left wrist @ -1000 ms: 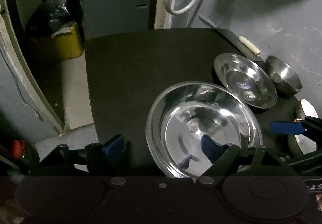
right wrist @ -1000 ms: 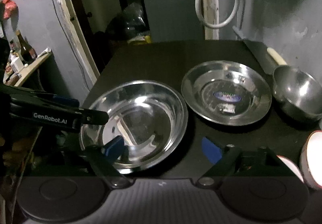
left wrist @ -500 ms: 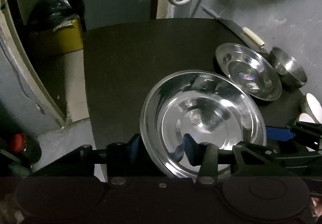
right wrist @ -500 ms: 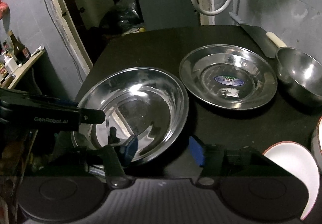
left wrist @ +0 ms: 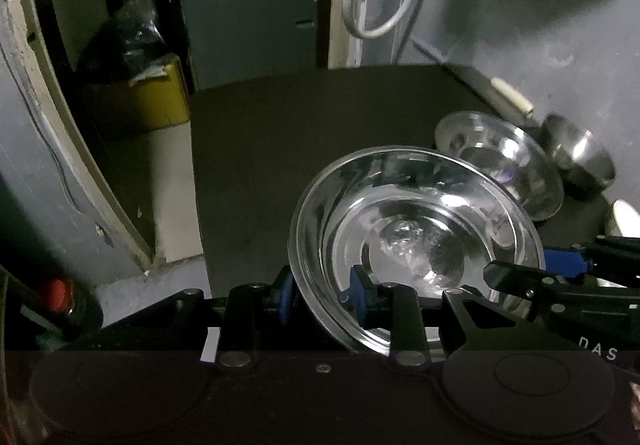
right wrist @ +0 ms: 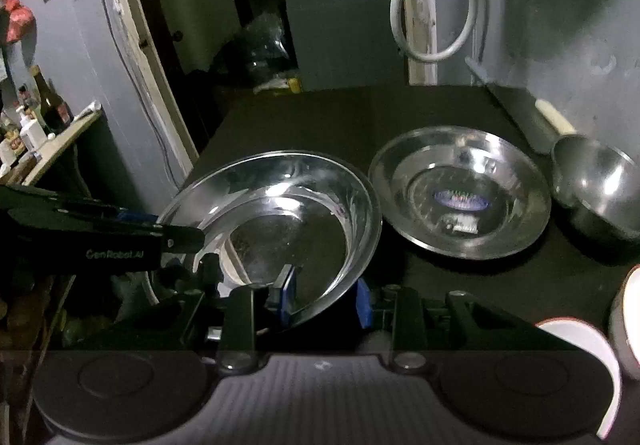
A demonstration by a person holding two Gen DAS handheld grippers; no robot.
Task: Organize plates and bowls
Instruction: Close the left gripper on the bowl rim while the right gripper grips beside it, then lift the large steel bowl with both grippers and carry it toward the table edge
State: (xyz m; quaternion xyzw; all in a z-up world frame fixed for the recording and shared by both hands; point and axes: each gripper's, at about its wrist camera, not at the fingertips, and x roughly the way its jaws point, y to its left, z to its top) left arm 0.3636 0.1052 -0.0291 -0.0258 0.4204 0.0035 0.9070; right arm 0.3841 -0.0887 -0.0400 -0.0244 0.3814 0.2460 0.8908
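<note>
Both grippers closing on the rim of one large steel plate.

Large steel plate (left wrist: 416,241) sits tilted above the black desk (left wrist: 300,133), near side, just left of a smaller steel plate (right wrist: 460,201) and steel bowl (right wrist: 596,189). Left gripper (left wrist: 320,295): jaws narrowing, blue pads astride the plate's near-left rim. Right gripper (right wrist: 324,297): jaws narrowing likewise, rim's near-right edge between its pads. Contact looks made on both; firm pressure cannot be confirmed.
</note>
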